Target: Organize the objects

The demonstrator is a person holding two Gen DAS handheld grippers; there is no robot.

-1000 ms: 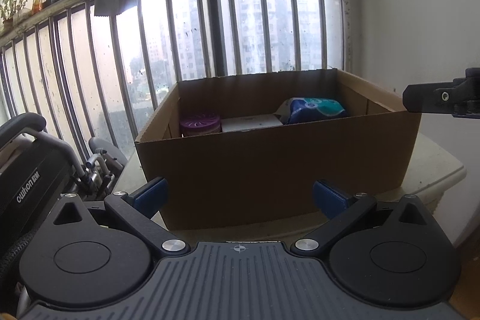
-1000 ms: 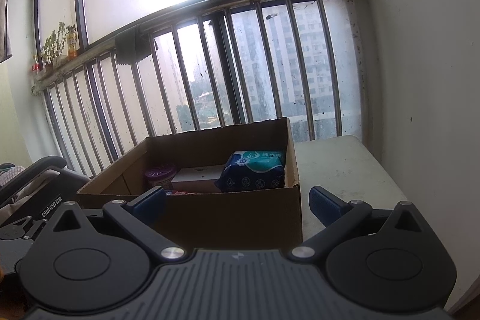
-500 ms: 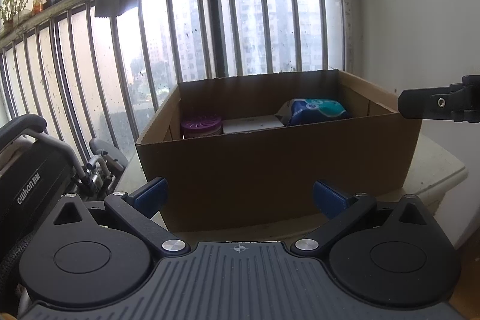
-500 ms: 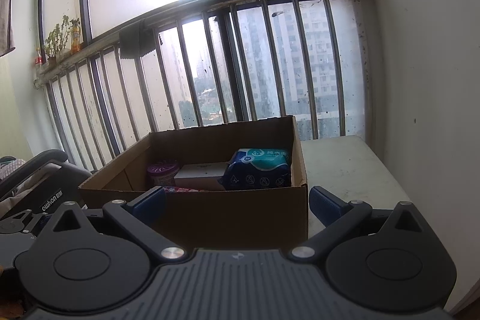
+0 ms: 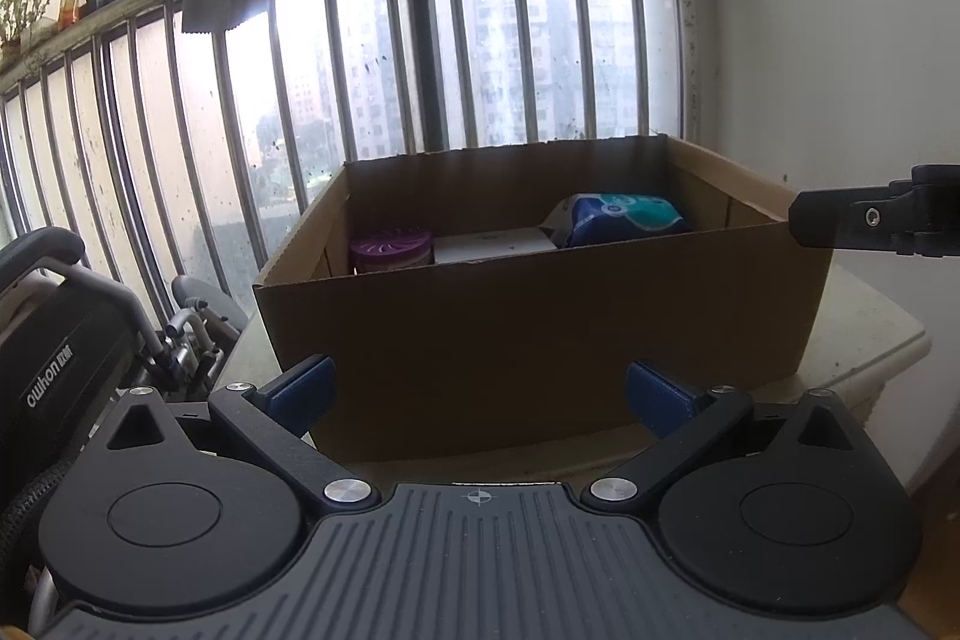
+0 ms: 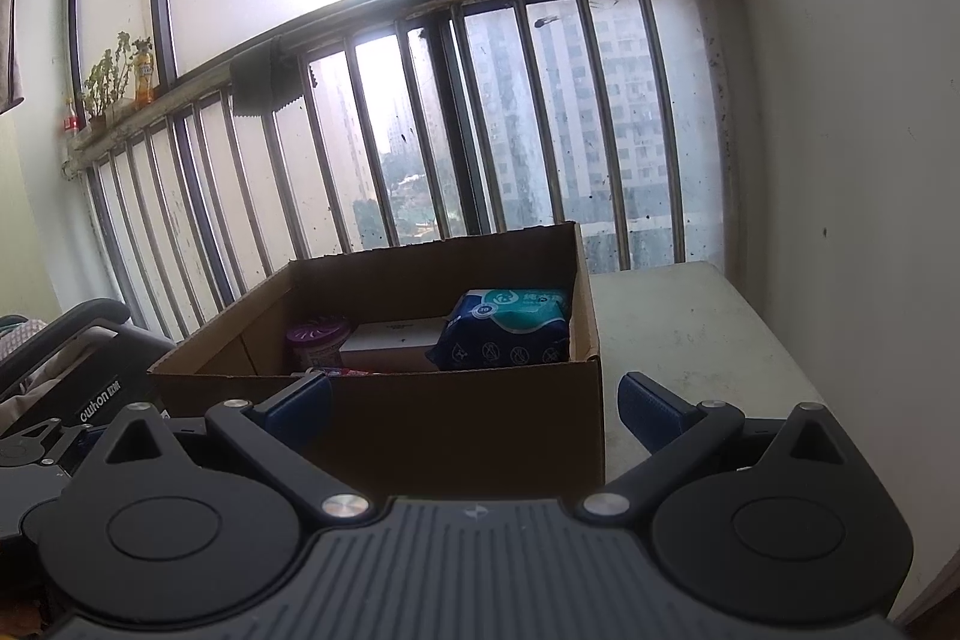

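Right wrist view: cardboard box (image 6: 420, 400) sits ahead and left of the wide-open, empty right gripper (image 6: 474, 400); the left gripper (image 5: 480, 394), equally spread and empty, faces its near wall squarely.

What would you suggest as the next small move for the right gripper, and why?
Probably ease the right gripper forward and up over the cardboard box toward the blue packet. Its jaws stand open and empty, the box's near wall lies between them and the packet, which sits nearest the right side.
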